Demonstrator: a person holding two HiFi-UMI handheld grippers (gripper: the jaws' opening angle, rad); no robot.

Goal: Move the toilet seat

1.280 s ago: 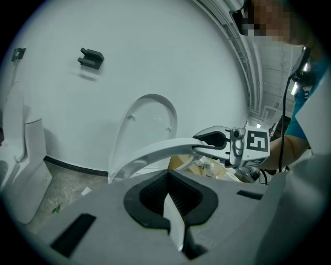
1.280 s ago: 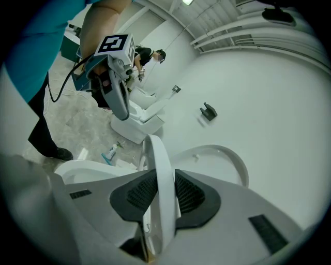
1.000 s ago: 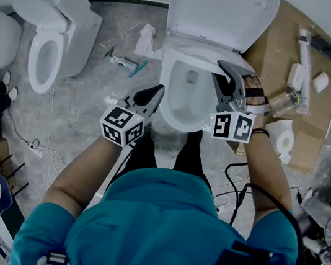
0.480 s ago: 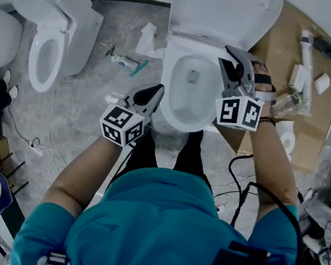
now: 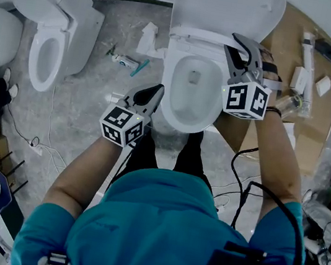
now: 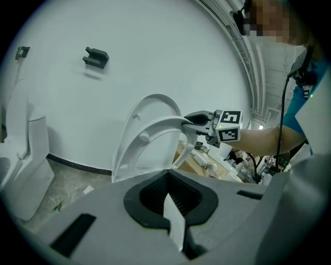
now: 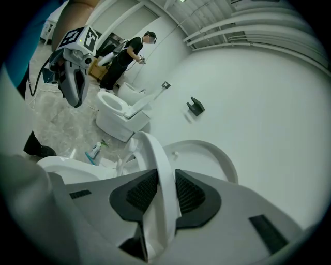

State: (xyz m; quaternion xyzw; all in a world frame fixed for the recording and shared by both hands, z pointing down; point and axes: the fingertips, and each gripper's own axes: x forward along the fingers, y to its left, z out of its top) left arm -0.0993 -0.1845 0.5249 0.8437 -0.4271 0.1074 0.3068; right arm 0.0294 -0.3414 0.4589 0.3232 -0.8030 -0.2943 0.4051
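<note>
While the right claw [image 7: 164, 192] was clamped on the rim of the white plastic ring-shaped toilet seat [image 7: 148, 151], its jaws just eased slightly wider, the seat stood raised near the upright white lid [image 7: 209, 158]. The grip probably needed firming, then a slow move along the hinge arc. The left claw [image 5: 155, 92] hung apart, jaws together.

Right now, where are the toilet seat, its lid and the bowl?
toilet seat [image 7: 158, 155], right gripper view, near edge of the raised ring.
lid [image 5: 227, 7], head view, middle of the raised lid.
bowl [image 5: 182, 124], head view, its front rim.
</note>
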